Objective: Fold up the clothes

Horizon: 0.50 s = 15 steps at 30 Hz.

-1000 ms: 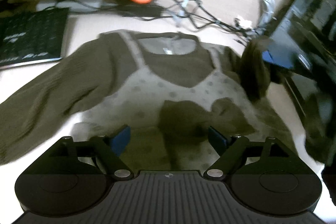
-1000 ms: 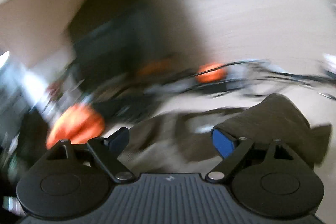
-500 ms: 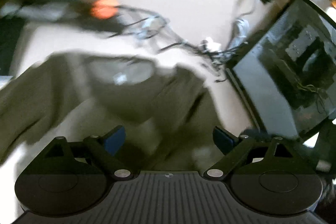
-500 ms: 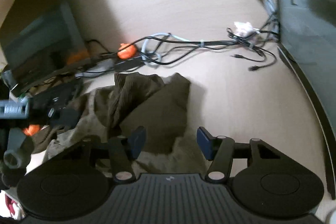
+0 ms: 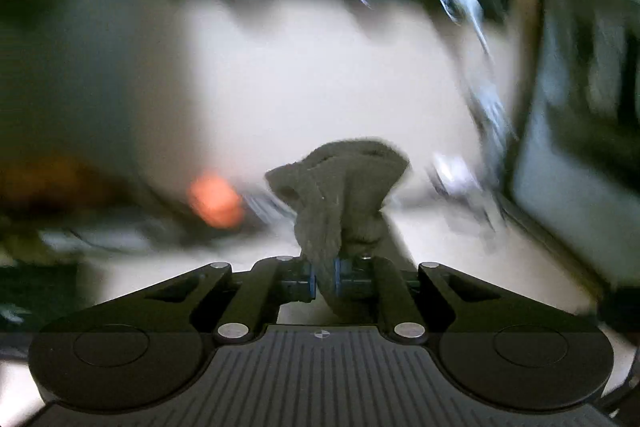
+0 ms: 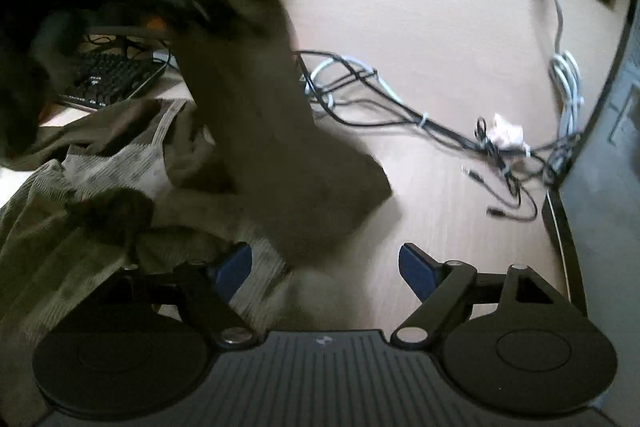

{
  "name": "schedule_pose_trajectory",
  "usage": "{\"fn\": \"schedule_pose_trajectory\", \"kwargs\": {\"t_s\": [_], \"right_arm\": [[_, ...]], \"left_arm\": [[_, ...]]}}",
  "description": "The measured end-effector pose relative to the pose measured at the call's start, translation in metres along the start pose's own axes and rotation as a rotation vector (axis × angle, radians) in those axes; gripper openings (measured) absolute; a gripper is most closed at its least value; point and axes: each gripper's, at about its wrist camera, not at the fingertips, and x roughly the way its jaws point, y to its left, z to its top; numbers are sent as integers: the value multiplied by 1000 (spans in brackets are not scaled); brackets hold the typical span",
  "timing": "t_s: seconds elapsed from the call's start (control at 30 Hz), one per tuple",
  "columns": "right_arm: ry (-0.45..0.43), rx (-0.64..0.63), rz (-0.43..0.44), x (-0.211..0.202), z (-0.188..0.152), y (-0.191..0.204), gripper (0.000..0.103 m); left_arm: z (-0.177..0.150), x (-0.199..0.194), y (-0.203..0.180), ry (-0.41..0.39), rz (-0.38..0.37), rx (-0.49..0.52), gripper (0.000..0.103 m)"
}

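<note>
While the left view is smeared by blur, the grip itself reads clearly.

Left claw: clamped tight on a bunched fold of the olive sleeve, which sticks up between the fingers.
Right claw: jaws spread wide, nothing between them, low over the garment's near edge.
Sleeve: in the right view it is lifted off the desk, a dark band rising from the garment towards the upper left.
Garment: olive knit with a pale dotted front panel, lying rumpled on the left of the desk.
Cables: black and white tangle on the desk, right of the sleeve.
Keyboard: beyond the garment, partly hidden.
</note>
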Motion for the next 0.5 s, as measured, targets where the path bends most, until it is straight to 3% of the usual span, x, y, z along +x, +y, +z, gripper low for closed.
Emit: {"fn": "schedule_pose_trajectory", "kwargs": {"t_s": [0.07,0.13,0.17,0.2,0.3,0.4,0.5], "right_arm": [[1,-17,10,6,3,0,84],[8,-37,6,13,5,-1,90],[11,-44,3,15,6,-1,92],[9,-42,5,15,7,-2,95],[-7,-33,22,15,15,-4,103],[-24,-31,26,17,26,-5,103],[-14,30,4,30,32,-12,103]], "left_arm": [[-14,-8,25,23,67,-92,20],[-29,-16,49,46,134,-183,40],[-36,-20,62,57,167,-229,59],[-48,-22,72,90,163,-289,71],[-77,-32,98,161,137,-446,89],[-82,-33,113,179,28,-545,95],[-77,-20,112,195,13,-561,95]]}}
